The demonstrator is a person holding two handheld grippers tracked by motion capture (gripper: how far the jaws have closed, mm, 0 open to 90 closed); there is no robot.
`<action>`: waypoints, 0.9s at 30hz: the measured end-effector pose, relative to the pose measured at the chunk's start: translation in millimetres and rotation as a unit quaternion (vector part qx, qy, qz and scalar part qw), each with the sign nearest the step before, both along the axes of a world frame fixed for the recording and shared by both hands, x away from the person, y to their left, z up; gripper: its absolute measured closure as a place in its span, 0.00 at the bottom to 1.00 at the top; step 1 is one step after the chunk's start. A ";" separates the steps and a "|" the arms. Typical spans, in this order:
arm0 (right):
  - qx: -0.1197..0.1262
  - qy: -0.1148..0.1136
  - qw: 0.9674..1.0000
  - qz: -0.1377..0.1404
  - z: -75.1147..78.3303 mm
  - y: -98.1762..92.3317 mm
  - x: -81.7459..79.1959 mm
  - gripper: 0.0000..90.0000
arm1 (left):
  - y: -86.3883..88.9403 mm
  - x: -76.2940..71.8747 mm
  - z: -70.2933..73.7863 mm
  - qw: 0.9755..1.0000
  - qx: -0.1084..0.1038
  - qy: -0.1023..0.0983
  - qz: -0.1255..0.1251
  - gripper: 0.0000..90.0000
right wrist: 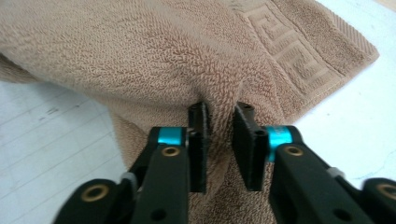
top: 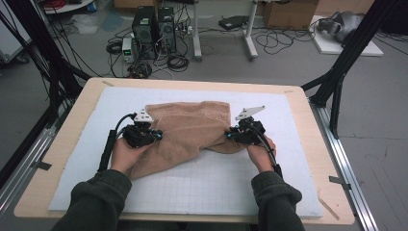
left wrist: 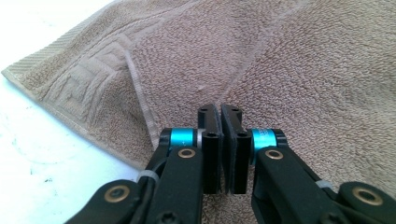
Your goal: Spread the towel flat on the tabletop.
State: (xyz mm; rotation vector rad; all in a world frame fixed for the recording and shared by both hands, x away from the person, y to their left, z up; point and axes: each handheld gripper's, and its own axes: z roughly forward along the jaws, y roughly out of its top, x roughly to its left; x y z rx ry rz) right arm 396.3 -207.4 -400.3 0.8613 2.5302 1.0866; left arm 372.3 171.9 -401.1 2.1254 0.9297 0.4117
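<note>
White mat (top: 216,187) bears brown towel (top: 187,127); left gripper (left wrist: 220,119) nearly closed, right gripper (right wrist: 219,119) parted around a fold.

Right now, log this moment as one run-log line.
stage: folding towel | left gripper: shut on towel | right gripper: jaws parted, towel fold between | surface: white mat

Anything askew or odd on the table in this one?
The tan towel lies crooked and bunched on the white mat, its near edge folded over unevenly, one layer sagging toward the left claw. The right claw has a ridge of cloth between its jaws. No damage or spills.
</note>
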 end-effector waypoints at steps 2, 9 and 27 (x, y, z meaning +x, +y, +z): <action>0.007 -0.013 1.000 -0.003 4.0 -2.1 -7.8 0.75 | 2.8 -5.9 6.9 1.000 -0.010 -0.007 0.001 0.86; 0.039 -0.053 0.998 0.005 10.3 -13.3 -48.1 0.71 | 10.9 -38.8 23.2 0.999 -0.022 -0.038 -0.023 0.72; -0.032 -0.037 0.998 0.030 -41.1 28.1 -46.7 0.77 | -7.3 -53.5 -32.2 0.995 0.031 0.029 -0.089 0.72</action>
